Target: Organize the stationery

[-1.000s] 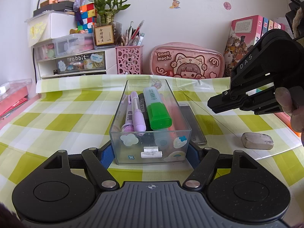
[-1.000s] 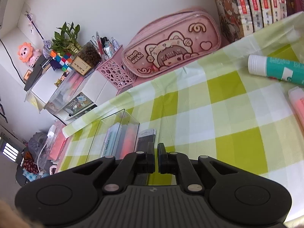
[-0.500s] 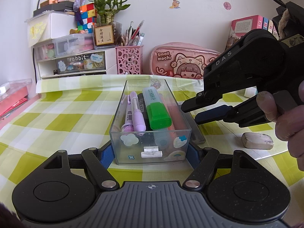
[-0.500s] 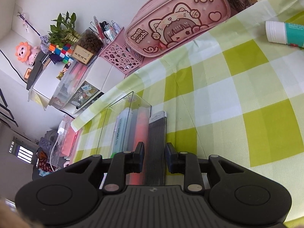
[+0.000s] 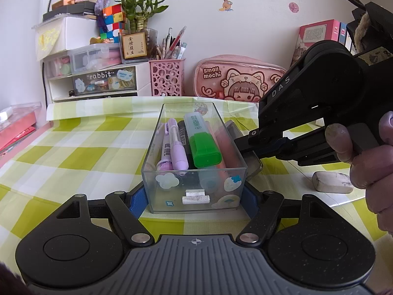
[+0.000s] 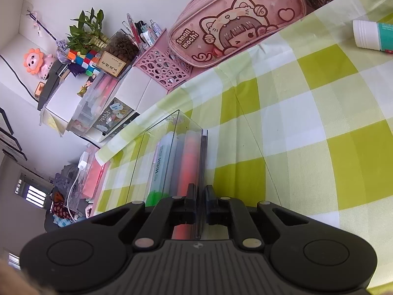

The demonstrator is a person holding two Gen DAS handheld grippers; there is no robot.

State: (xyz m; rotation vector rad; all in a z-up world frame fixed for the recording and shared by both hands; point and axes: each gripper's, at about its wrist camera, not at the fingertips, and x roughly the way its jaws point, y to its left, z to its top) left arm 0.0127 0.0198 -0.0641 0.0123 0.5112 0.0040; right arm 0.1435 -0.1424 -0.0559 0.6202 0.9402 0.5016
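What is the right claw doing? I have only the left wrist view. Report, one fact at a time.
Observer: The right claw is shut on a thin flat grey slab, which sits edge-on between its pads.
Operator: Place that slab against the box for me.
Observer: It stands outside the clear plastic box, alongside the wall nearest the claw. I cannot tell whether they touch.
Operator: Name what lies loose beyond that claw.
Observer: A white-capped teal glue stick lies on the green checked cloth, well apart from the box.
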